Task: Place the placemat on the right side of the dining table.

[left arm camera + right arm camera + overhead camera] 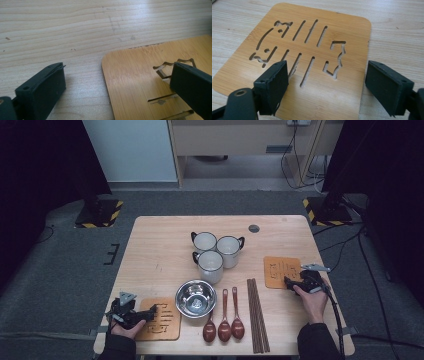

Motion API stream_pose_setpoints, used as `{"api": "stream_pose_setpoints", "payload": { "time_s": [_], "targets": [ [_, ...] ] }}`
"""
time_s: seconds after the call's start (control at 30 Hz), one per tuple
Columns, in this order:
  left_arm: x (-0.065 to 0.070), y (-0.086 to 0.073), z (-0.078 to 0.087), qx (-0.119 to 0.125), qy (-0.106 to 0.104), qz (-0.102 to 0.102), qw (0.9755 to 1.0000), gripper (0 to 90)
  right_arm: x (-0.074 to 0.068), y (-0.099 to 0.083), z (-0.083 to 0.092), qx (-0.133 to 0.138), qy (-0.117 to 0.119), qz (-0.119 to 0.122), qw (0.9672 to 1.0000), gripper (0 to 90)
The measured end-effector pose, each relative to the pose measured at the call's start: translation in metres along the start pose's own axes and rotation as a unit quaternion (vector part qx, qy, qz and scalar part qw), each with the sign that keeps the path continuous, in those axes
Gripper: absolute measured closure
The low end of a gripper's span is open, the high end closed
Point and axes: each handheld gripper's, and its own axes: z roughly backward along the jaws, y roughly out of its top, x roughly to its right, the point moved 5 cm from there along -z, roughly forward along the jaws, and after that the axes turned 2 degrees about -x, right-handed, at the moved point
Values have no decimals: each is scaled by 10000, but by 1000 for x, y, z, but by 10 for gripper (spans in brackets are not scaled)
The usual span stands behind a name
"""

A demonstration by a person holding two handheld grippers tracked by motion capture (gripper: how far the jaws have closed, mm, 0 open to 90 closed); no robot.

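Observation:
Two bamboo mats with cut-out slots lie on the wooden table [160,245]. Near the front left corner, my left gripper [151,312] rests low at the edge of the left mat [165,325]. In the left gripper view its jaws stand wide open [118,75], one over bare wood and the other over the mat [135,75], with nothing gripped. At the right side, my right gripper [289,281] sits on the near edge of the right mat [280,267]. In the right gripper view it is open [327,70], both jaws just above the mat [312,45].
Three white mugs [216,251] stand together at the table's middle. In front of them are a steel bowl [195,298], three brown spoons [223,325] and dark chopsticks [257,315]. A small dark disc [254,228] lies at the far edge.

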Motion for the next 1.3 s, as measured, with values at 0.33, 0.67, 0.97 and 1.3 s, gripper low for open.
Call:
{"api": "stream_pose_setpoints", "payload": {
  "time_s": [0.33, 0.67, 0.97, 1.3],
  "targets": [
    [0, 0, 0, 2, 0, 4, 10000, 0, 3, 3, -3, 42, 49, 43, 10000, 210],
    [0, 0, 0, 3, 0, 4, 10000, 0, 6, 5, -5, 23, 112, 73, 9999, 212],
    [0, 0, 0, 3, 0, 3, 10000, 0, 7, 6, -5, 36, 123, 109, 9999, 214],
    [0, 0, 0, 2, 0, 3, 10000, 0, 4, 7, -3, 78, 61, 122, 9999, 212]
  ]
}}
